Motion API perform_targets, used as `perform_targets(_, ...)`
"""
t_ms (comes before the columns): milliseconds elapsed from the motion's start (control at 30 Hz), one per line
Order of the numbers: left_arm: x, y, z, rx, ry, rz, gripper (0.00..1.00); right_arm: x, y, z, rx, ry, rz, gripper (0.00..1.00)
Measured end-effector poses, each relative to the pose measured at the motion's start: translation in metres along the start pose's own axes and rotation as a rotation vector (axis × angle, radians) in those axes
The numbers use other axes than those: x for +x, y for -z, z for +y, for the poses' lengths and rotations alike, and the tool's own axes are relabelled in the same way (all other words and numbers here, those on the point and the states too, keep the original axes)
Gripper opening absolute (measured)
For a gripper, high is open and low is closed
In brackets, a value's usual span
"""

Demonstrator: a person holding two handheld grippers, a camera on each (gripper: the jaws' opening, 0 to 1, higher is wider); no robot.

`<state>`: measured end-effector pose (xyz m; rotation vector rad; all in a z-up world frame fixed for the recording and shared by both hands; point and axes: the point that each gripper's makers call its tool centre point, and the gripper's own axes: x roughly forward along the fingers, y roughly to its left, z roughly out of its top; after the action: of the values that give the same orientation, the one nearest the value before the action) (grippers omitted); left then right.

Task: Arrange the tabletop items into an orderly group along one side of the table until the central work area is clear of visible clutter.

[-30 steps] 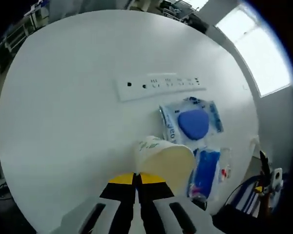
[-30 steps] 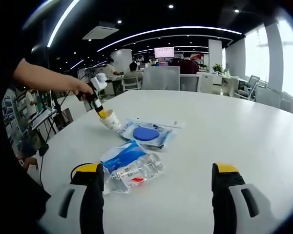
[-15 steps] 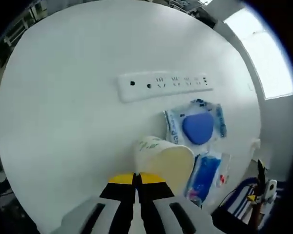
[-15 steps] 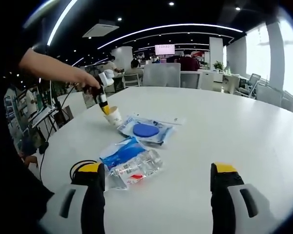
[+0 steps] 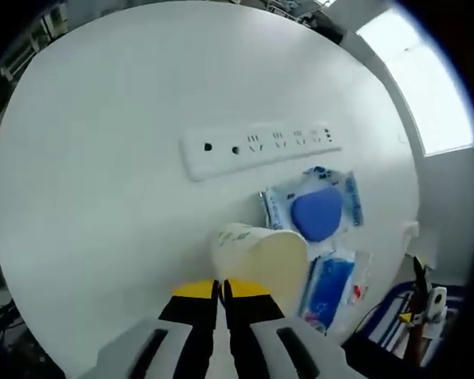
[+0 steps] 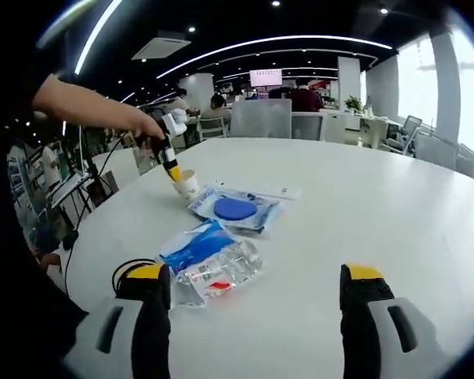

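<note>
A paper cup (image 5: 261, 257) is pinched by its rim in my left gripper (image 5: 220, 290), whose jaws are shut on the cup wall. In the right gripper view that cup (image 6: 189, 184) hangs at the table's left side under the left gripper (image 6: 172, 169), which a person's hand holds. Beside the cup lie a clear packet with a blue disc (image 5: 316, 209) (image 6: 235, 210) and a blue-and-clear packet (image 5: 332, 280) (image 6: 211, 260). A white power strip (image 5: 257, 148) (image 6: 265, 190) lies just beyond them. My right gripper (image 6: 253, 273) stands open above the near table, holding nothing.
The round white table (image 6: 363, 213) has wide bare surface to the right of the packets. A black cable coil (image 6: 129, 268) lies near my right gripper's left jaw. Office chairs (image 6: 261, 122) and desks stand beyond the far edge. The table's rim (image 5: 8, 237) curves on the left.
The left gripper has kept its hold on the cup and drifted slightly farther along the table's left side. The packets, the power strip and the right gripper have stayed in place.
</note>
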<state>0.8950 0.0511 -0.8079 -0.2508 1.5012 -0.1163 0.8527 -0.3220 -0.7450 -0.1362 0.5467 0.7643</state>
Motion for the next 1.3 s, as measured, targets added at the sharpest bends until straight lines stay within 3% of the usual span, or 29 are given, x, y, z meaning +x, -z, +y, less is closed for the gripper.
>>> perform_targets(300, -0.002, -0.005, 0.000, 0.053, -0.002, -0.025, 0.13, -0.001, 0.003, 0.002, -0.002, 0.002, 0.005, 0.84)
perform_targets(567, -0.006, -0.008, -0.003, 0.129, 0.005, -0.062, 0.29, -0.002, -0.004, 0.004, -0.005, -0.001, -0.020, 0.86)
perform_targets(700, -0.016, -0.013, -0.007, 0.184, -0.004, -0.137, 0.35, -0.004, -0.008, 0.007, -0.012, -0.004, -0.036, 0.87)
perform_targets(867, -0.030, -0.008, -0.009, 0.207, 0.002, -0.174, 0.40, -0.006, -0.011, 0.011, -0.022, -0.015, -0.045, 0.89)
perform_targets(1300, -0.062, 0.016, -0.027, 0.325, 0.017, -0.367, 0.54, -0.009, -0.012, 0.020, -0.041, -0.055, -0.047, 0.97)
